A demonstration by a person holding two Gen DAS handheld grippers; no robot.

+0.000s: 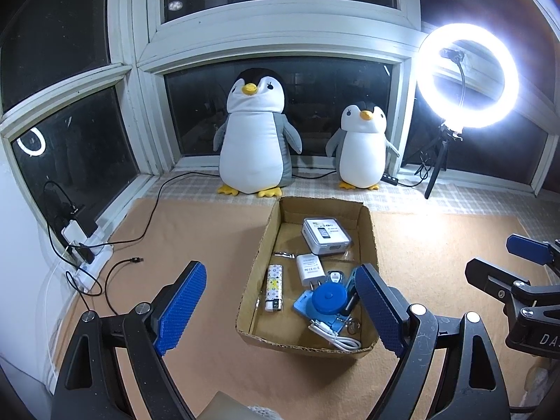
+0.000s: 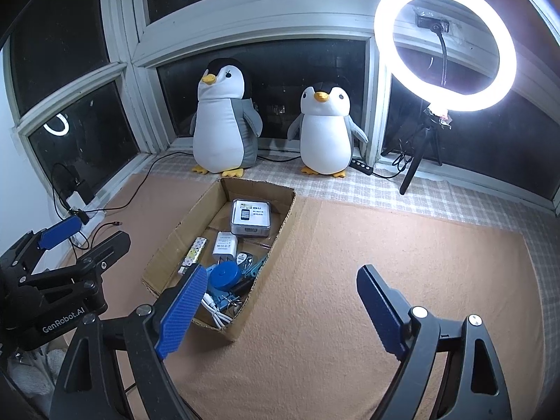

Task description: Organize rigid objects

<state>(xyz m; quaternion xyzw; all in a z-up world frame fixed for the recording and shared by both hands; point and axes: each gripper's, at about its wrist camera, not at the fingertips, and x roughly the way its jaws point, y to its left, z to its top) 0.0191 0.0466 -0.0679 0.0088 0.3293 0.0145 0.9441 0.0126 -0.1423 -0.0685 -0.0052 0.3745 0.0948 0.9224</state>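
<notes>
A cardboard box (image 1: 367, 231) is seen at the centre of the left wrist view, resting on an orange mat (image 1: 196, 231). Inside it, a white packaged box (image 1: 326, 235) is placed toward the far end. Nearer the camera, a white charger plug (image 1: 309, 269), a patterned lighter (image 1: 273, 287), a round blue tape measure (image 1: 327, 297) and a coiled white cable (image 1: 336, 337) are gathered; the lighter lies along the box's left wall, the cable at the near edge.

The left gripper (image 1: 280, 318) is held spread wide in the lower part of the frame, nothing being pinched; its right finger overlaps the near right corner of the box, though contact cannot be judged. The right gripper (image 2: 280, 315) is likewise spread and empty at the bottom of the right wrist view, over the mat just right of the box.

At the upper centre, two plush penguins (image 1: 255, 133) are stood against a dark window (image 1: 87, 52). A lit ring light (image 1: 467, 75) is seen at the upper right, and a power strip (image 1: 87, 255) with black cables at the left edge.
</notes>
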